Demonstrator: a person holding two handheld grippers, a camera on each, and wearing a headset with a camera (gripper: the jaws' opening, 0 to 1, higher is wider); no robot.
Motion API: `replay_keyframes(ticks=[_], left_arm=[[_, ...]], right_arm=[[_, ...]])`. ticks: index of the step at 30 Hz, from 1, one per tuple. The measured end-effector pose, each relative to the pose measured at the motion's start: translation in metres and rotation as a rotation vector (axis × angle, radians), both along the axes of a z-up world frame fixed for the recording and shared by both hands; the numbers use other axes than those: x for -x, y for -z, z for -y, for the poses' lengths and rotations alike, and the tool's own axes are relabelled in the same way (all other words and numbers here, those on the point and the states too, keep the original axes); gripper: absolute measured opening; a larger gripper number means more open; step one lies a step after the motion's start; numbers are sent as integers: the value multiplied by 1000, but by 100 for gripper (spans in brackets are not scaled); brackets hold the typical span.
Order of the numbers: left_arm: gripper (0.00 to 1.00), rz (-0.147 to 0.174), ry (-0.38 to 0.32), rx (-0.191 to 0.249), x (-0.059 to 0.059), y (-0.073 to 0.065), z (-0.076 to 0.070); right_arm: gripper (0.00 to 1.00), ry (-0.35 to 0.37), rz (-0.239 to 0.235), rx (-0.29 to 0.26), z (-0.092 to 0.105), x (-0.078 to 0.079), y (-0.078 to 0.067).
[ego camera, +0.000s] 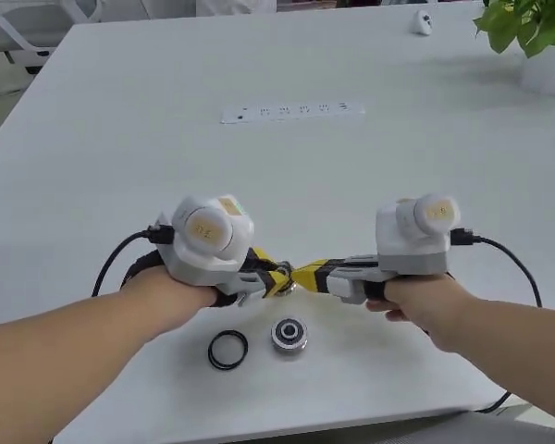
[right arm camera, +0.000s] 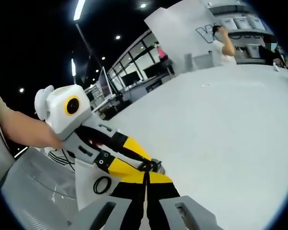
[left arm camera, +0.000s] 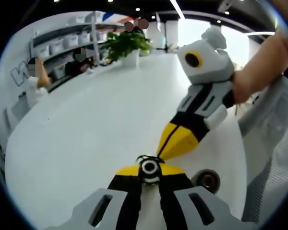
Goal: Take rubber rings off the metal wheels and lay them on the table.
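My left gripper (ego camera: 279,275) is shut on a small metal wheel (left arm camera: 150,168) with a black rubber ring around it, held above the white table (ego camera: 120,139). My right gripper (ego camera: 302,275) meets it tip to tip. Its yellow jaws are closed together at the ring's upper edge (left arm camera: 149,157). In the right gripper view the held wheel (right arm camera: 157,166) sits just past my shut tips (right arm camera: 145,173). On the table below lie a bare metal wheel (ego camera: 289,335) and a loose black ring (ego camera: 228,350).
A white power strip (ego camera: 291,112) lies mid-table. A potted plant (ego camera: 527,23) stands at the far right corner, with a small white object (ego camera: 423,22) near it. Black cables trail from both grippers toward the table's near edge. People stand by shelves in the background.
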State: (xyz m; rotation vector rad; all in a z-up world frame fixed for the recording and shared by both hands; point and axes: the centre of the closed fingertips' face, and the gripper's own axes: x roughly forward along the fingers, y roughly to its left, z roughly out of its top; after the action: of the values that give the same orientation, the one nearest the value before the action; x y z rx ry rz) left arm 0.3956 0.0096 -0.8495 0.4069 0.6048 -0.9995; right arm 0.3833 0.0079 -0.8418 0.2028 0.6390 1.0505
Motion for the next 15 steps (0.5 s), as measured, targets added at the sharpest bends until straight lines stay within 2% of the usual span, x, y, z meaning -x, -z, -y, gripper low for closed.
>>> replay_keyframes(ticks=[15], left_arm=[[13,-1,18,3,1,1,-1]], right_arm=[[0,-57,-49,-89,-9,14,-15]])
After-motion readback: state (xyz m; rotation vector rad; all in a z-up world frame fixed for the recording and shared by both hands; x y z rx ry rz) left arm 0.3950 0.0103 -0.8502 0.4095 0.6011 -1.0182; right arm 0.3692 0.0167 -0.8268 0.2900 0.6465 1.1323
